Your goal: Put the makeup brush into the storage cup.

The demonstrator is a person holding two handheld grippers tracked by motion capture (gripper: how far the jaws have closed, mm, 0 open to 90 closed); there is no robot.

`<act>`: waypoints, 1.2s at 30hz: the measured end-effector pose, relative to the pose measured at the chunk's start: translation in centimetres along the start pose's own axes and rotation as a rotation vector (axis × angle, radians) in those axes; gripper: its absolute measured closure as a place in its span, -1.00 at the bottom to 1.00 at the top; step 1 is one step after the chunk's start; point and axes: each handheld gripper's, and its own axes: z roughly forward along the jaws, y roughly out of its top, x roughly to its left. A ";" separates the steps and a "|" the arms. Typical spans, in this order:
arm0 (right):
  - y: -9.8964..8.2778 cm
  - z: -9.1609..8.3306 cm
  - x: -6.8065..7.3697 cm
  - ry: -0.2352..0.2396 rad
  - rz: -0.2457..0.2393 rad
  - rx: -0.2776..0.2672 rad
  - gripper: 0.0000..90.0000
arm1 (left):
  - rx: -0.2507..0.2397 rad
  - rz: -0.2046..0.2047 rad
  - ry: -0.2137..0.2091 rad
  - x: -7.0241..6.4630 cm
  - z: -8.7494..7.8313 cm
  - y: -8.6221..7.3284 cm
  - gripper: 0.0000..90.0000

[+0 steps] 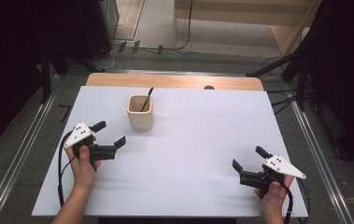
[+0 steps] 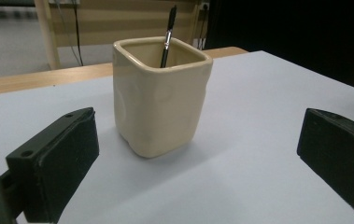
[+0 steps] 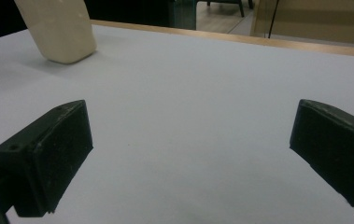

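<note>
Fingers (image 2: 53, 163) on both grippers gape wide, empty, over a white worktop (image 1: 188, 154) bearing a cup (image 1: 140, 112), dark room around.

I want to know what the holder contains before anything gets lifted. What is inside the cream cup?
A thin black pen stands inside the cream cup, leaning against its far rim with its top sticking out. The cup's wall covers the pen's lower end and the bottom of the cup.
</note>
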 end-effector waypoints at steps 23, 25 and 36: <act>0.0 -0.1 0.3 -0.005 -0.010 0.007 -1.00 | -0.009 -0.047 0.020 0.8 -4.9 -3.5 -1.00; 0.0 -0.1 0.2 -0.005 -0.012 0.006 -1.00 | -0.008 -0.051 0.017 1.0 -5.4 -3.7 -1.00; 0.0 -0.5 0.1 -0.012 -0.013 0.004 -1.00 | -0.029 -0.075 0.014 1.4 -7.8 -4.7 -1.00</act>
